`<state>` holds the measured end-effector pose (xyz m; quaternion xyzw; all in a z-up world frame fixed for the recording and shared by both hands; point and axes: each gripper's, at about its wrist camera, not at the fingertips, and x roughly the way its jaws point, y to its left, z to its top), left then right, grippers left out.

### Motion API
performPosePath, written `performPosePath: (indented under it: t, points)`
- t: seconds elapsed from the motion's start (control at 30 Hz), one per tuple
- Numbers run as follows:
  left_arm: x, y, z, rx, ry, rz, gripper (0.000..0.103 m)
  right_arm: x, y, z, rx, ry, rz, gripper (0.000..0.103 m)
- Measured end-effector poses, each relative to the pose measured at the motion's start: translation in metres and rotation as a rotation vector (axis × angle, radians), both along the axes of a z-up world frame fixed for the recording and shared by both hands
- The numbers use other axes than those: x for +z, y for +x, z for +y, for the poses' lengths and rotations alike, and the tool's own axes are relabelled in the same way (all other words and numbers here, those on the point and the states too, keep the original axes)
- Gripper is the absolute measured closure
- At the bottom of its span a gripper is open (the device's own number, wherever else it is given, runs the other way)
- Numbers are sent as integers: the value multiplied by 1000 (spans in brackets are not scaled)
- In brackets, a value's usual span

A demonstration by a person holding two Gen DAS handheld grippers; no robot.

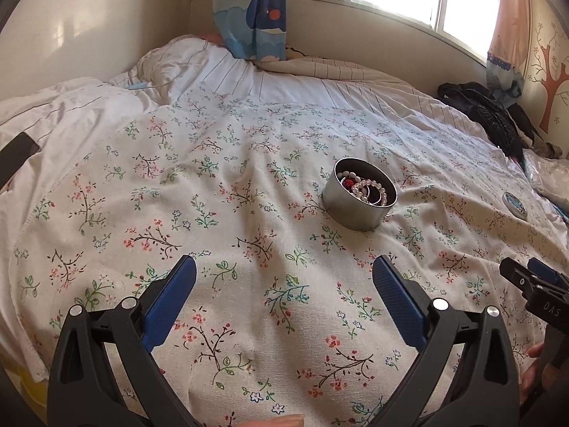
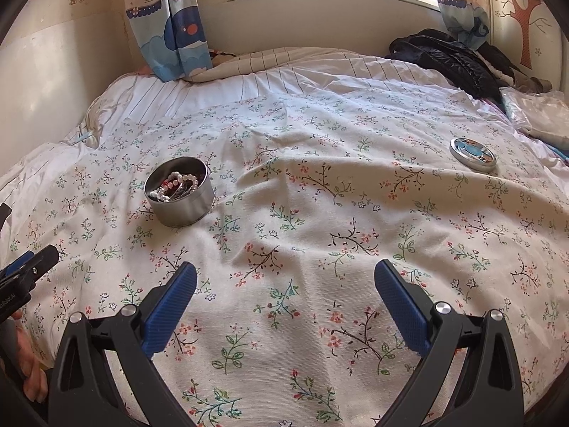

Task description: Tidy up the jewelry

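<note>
resting open tin (image 1: 359,200), lid (image 2: 473,159) well apart

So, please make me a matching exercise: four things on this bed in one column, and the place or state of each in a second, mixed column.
Things
1. round tin
2. lid
3. dark jacket
4. right gripper

Places or states
A. piled in the far corner under the window
B. open, holding nothing
C. uncovered, with bead bracelets inside
D. flat on the floral cloth, apart from the tin

Pairs: 1-C, 2-D, 3-A, 4-B
</note>
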<state>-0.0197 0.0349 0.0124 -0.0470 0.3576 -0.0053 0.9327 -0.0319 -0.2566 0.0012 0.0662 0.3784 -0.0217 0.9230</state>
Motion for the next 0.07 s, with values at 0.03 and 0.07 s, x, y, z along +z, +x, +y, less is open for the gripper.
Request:
performPosePath:
  t: [0.03, 0.07]
  points:
    - [0, -1, -1, 3, 7, -4, 8, 0, 0, 0, -1, -1, -1, 7]
    - [0, -2, -2, 2, 16, -6, 8, 0, 0, 0, -1, -1, -1, 7]
